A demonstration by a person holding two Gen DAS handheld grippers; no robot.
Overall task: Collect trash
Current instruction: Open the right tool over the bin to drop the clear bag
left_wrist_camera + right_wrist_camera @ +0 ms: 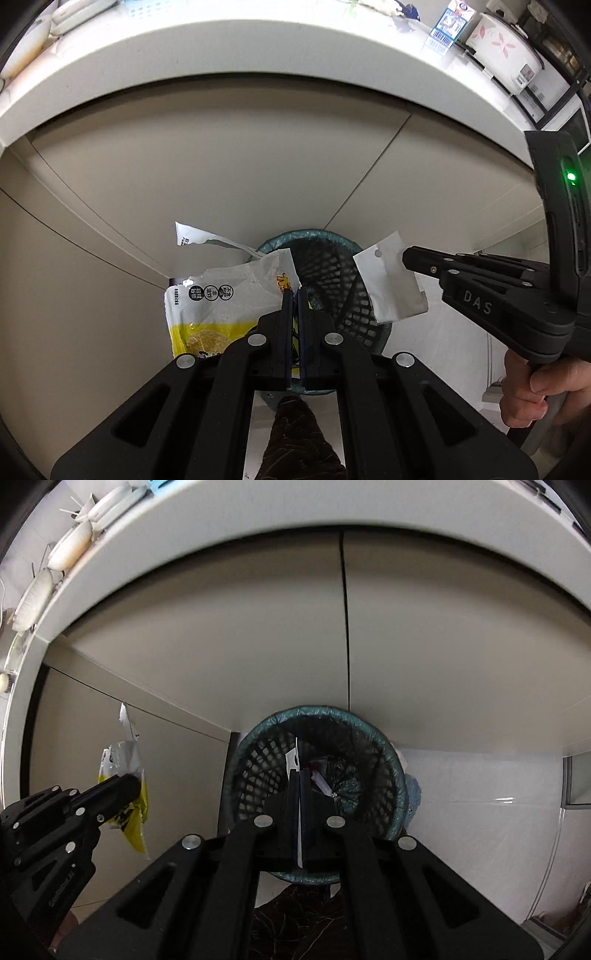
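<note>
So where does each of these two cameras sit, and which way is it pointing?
Left wrist: rides the left gripper, aimed down at the yellow packet it pinches; the person's hand shows.
Right wrist: rides the right gripper, aimed down into the bin, clamping a silver wrapper.
Shared: bin, both grippers, both wrappers, cabinet doors.

Glossy crinkled plastic snack bag (225,295), shiny foil wrapper (391,284) at 3 o'clock of it. Black plastic mesh bin (317,775), thin green film liner; matt black plastic grippers, smooth matt cabinet doors (207,162).
</note>
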